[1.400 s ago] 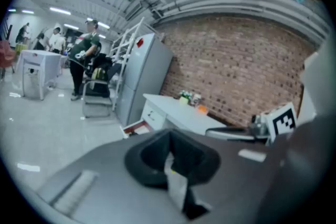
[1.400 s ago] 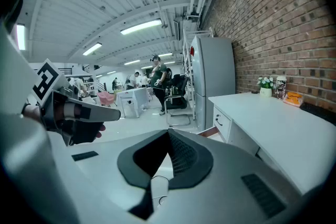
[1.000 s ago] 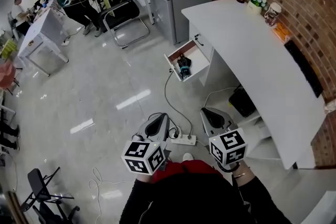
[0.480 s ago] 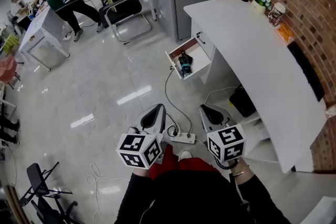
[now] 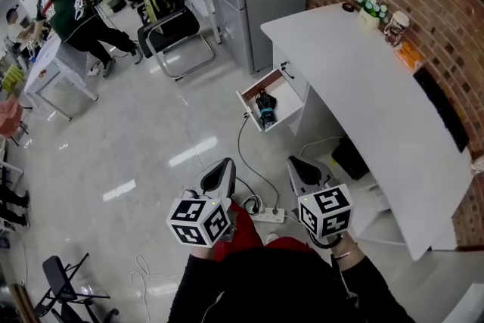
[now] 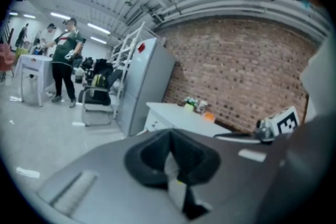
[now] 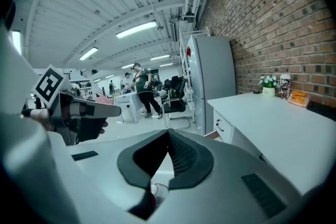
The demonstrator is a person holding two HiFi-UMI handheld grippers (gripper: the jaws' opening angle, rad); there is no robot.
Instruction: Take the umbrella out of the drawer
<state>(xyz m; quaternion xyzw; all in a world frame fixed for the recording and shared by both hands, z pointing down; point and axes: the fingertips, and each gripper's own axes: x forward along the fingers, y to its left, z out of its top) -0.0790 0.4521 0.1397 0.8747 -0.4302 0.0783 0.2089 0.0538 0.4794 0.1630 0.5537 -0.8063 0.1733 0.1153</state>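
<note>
Umbrella (image 5: 265, 104) sits in the far open drawer (image 5: 283, 89). Nothing's in reach yet, so I guess that's why left gripper (image 5: 219, 172) and right gripper (image 5: 301, 166) are closed, empty.

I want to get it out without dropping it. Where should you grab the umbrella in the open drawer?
Probably its middle, coming from above: the folded umbrella lies flat along the open drawer, whose walls block the sides. Close across its narrow width.

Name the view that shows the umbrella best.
Head view: it looks down into the open drawer, where the umbrella lies in plain sight. The right gripper view catches only the drawer's edge; the left gripper view shows just the desk; neither shows the umbrella.
</note>
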